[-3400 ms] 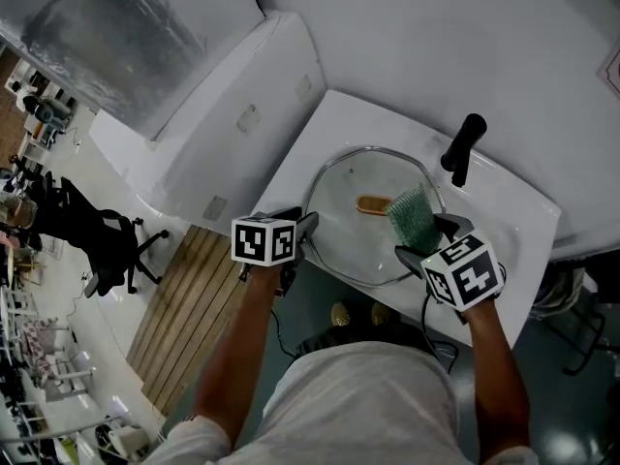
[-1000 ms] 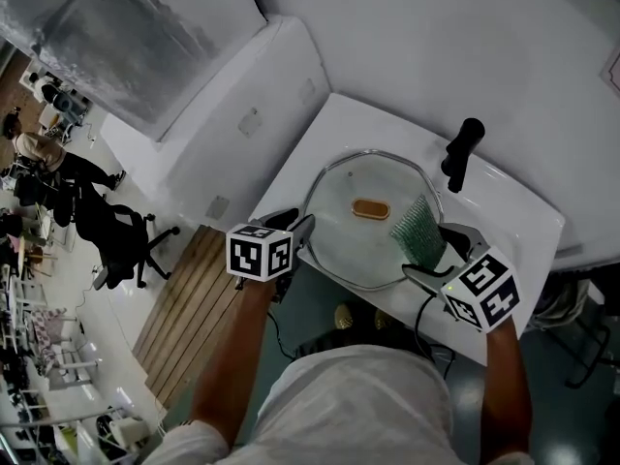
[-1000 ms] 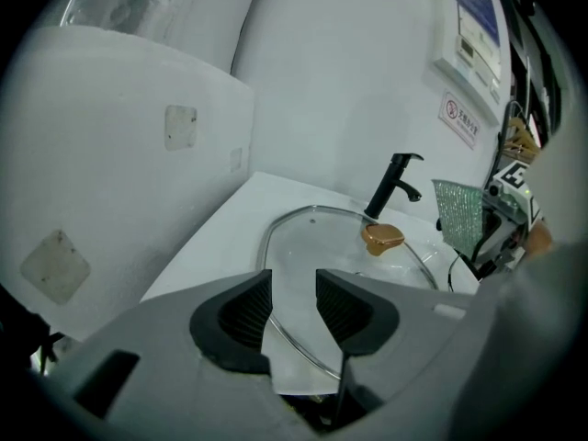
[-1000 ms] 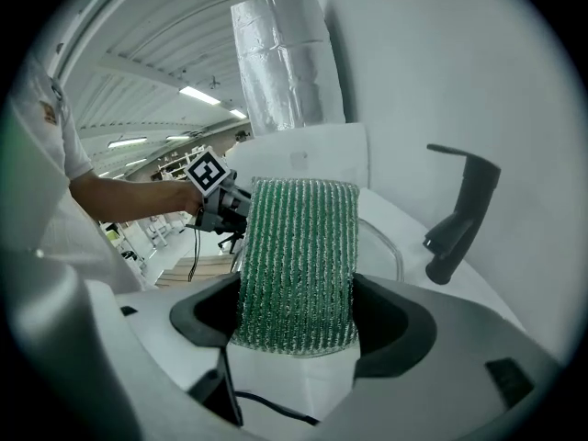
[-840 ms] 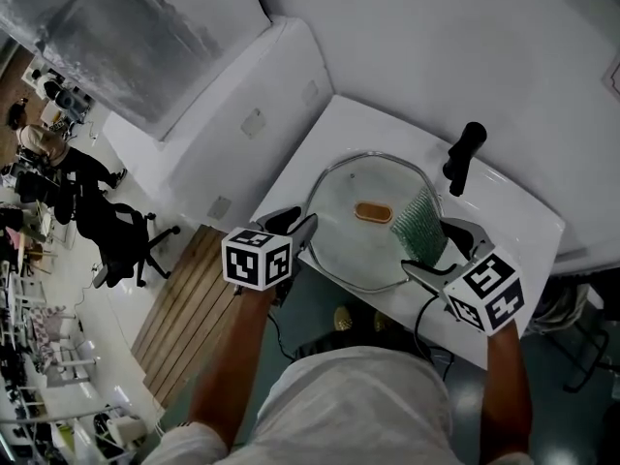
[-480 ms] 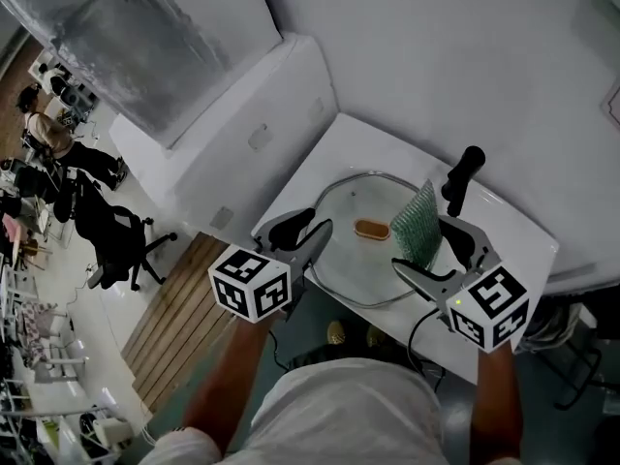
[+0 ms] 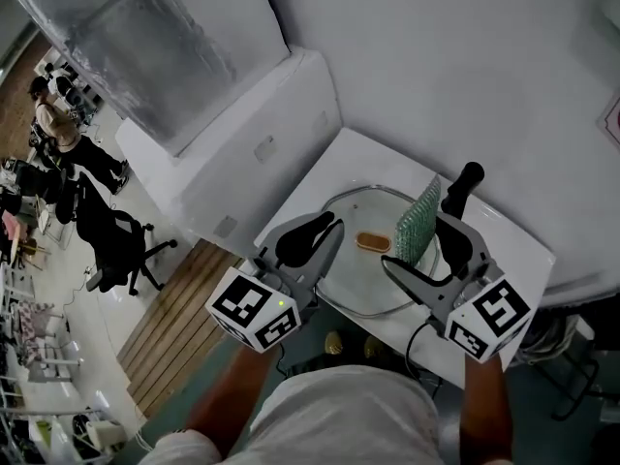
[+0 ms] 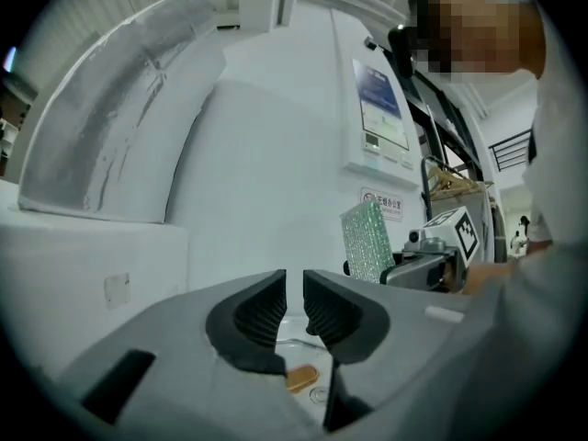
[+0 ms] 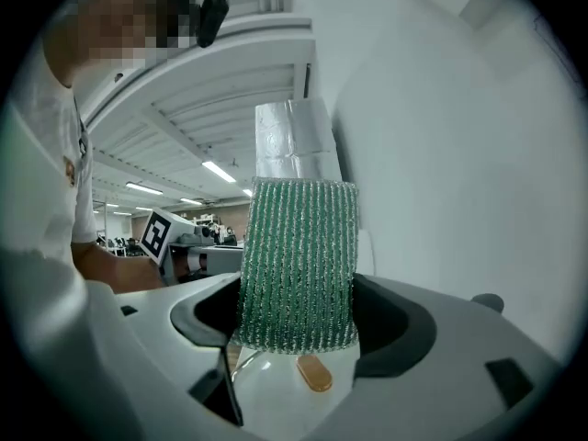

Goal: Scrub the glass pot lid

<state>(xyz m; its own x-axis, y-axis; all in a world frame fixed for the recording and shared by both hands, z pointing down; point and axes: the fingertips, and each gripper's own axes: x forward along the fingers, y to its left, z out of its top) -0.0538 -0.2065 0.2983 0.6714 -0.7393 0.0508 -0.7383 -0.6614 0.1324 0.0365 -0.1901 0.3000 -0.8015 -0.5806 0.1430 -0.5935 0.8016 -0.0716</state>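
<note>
The glass pot lid (image 7: 356,275) lies flat in the white sink (image 7: 334,168), its tan knob (image 7: 371,242) on top. My right gripper (image 7: 418,244) is shut on a green scrub pad (image 7: 418,222), which stands upright and lifted off the lid. The pad (image 9: 296,265) fills the right gripper view, with the knob (image 9: 314,372) below it. My left gripper (image 7: 312,240) hovers over the lid's left rim; its jaws are closing, a narrow gap remains and nothing is between them. In the left gripper view its pads (image 8: 262,309) frame the knob (image 8: 301,377).
A black faucet (image 7: 462,187) stands behind the lid at the right. White walls enclose the sink at the back and left. A wooden slat mat (image 7: 174,323) lies on the floor at the left, with an office chair (image 7: 107,250) beyond it.
Both grippers have risen from the lid toward the head camera. The scrub pad has come off the glass. The left jaws have narrowed.
</note>
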